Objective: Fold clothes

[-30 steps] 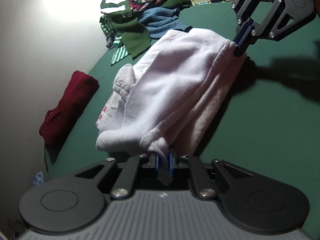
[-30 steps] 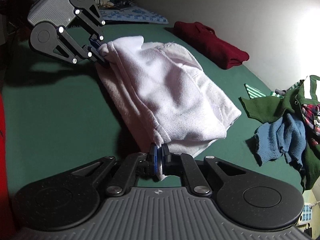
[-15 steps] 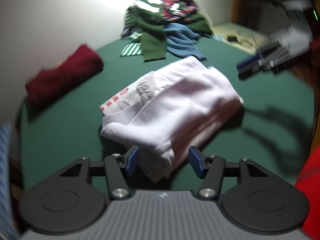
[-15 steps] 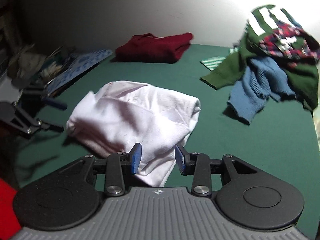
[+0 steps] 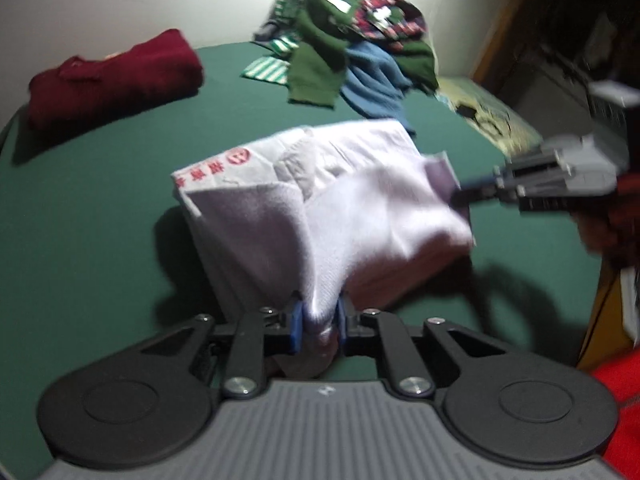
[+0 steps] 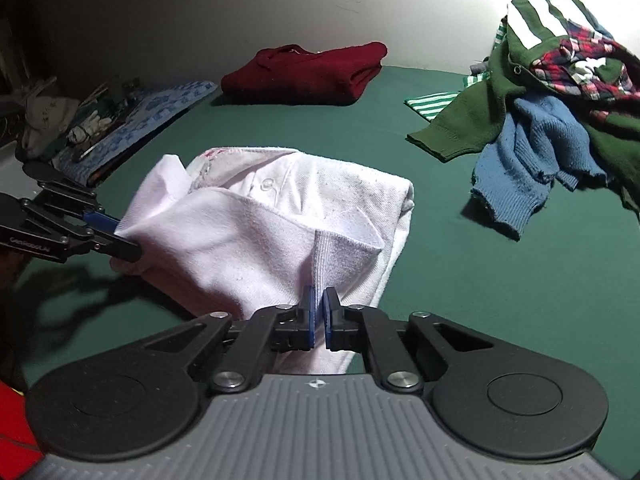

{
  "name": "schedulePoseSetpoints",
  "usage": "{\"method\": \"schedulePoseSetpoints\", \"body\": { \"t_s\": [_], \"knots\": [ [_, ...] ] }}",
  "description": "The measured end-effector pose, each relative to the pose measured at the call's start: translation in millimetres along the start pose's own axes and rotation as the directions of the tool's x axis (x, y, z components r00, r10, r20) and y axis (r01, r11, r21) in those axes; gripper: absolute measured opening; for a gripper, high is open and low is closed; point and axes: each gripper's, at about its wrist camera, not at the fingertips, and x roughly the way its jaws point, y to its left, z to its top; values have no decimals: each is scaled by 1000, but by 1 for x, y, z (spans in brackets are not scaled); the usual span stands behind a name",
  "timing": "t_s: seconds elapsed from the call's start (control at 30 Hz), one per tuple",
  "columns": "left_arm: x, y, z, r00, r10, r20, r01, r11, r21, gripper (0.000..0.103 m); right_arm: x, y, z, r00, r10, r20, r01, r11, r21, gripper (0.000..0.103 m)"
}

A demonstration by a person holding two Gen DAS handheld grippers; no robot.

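- White shirt (image 5: 320,200), left wrist view: half a second back it lay released on the green table (image 5: 100,220) between spread jaws; the left gripper (image 5: 319,326) is now closing on its near edge, pads pressing bunched cloth. Regrasp suggests another fold or a carry. Right gripper (image 5: 476,194) pinches the far corner. Shirt sits nearer than the maroon sweater (image 5: 116,76).
- White shirt, right wrist view: jaws closing on a fold of the near edge; maroon sweater beyond.
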Motion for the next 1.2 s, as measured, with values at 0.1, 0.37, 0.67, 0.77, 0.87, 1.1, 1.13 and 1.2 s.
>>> {"method": "schedulePoseSetpoints", "body": {
  "t_s": [0.1, 0.37, 0.67, 0.77, 0.87, 1.1, 1.13, 1.2],
  "knots": [
    [15, 9, -4, 999, -11, -46, 11, 1000, 4, 18, 12, -5, -2, 1000, -10, -24, 10, 1000, -3, 6],
    [-11, 16, 1, 999, -20, 25, 20, 1000, 23, 58, -18, 7, 17, 989, -20, 147, 41, 990, -136, 27],
    [-2, 50, 15, 992, -95, 88, 110, 977, -183, 59, 42, 61, 44, 982, 174, 73, -129, 903, -410, 34],
    [-1, 53, 18, 989, -100, 107, 119, 973, -198, 59, 62, 68, 53, 979, 204, 5, -178, 866, -468, 40],
    [0, 52, 17, 989, -103, 103, 120, 976, -182, 60, 68, 69, 59, 975, 220, -14, -197, 844, -499, 40],
    [4, 54, 16, 991, -104, 85, 116, 981, -154, 62, 67, 64, 70, 955, 283, -90, -291, 827, -480, 40],
    [5, 53, 16, 992, -96, 78, 107, 984, -144, 62, 67, 63, 70, 950, 291, -108, -307, 824, -477, 32],
    [6, 53, 15, 994, -90, 67, 98, 987, -128, 62, 67, 63, 71, 941, 307, -145, -339, 816, -469, 6]
  ]
}}
